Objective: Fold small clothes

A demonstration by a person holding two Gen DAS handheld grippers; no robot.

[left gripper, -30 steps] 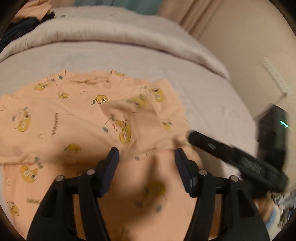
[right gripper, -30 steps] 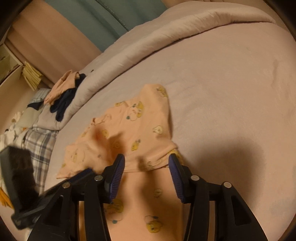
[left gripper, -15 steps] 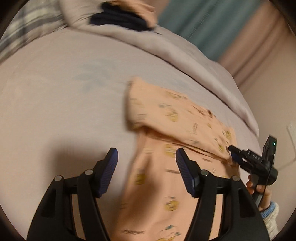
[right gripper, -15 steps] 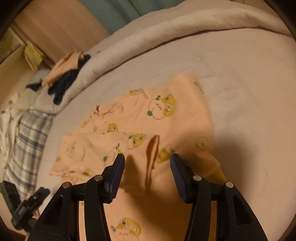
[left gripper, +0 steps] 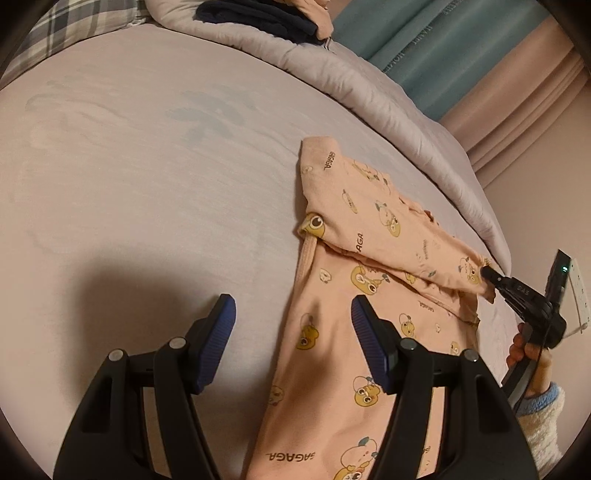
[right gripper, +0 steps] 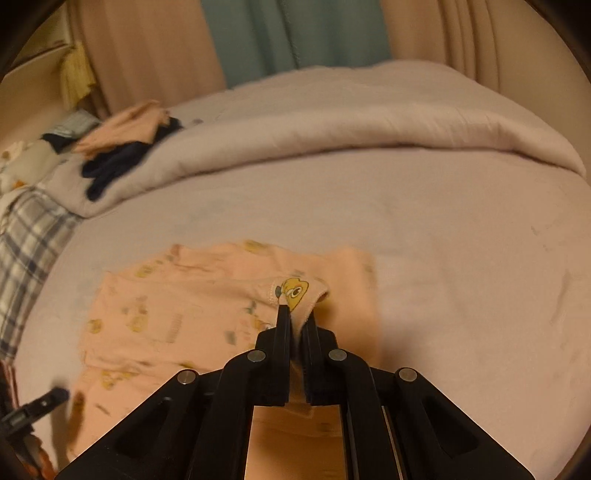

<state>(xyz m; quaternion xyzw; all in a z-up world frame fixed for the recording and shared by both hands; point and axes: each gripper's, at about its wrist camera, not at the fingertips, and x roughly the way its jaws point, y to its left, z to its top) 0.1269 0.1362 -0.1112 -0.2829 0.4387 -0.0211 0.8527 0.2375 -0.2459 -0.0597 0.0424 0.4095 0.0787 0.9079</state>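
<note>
A small peach garment with yellow cartoon prints (left gripper: 369, 295) lies on the pale bed sheet (left gripper: 147, 166), its upper part folded over. My left gripper (left gripper: 291, 332) is open and empty above the garment's left edge. In the right wrist view my right gripper (right gripper: 297, 317) is shut on a cuff of the garment (right gripper: 295, 290), lifting it slightly. It also shows in the left wrist view (left gripper: 491, 275), pinching the garment's right end. The rest of the garment (right gripper: 177, 317) spreads to the left.
A rolled grey duvet (right gripper: 351, 129) runs along the back of the bed. A pile of dark and peach clothes (right gripper: 122, 147) sits on it. A plaid pillow (right gripper: 26, 236) lies at the left. Curtains (right gripper: 280, 33) hang behind. The sheet (right gripper: 480, 258) lies flat at the right.
My right gripper has shut on the garment's cuff; it was open half a second ago. My left gripper stays open and has moved little since then.
</note>
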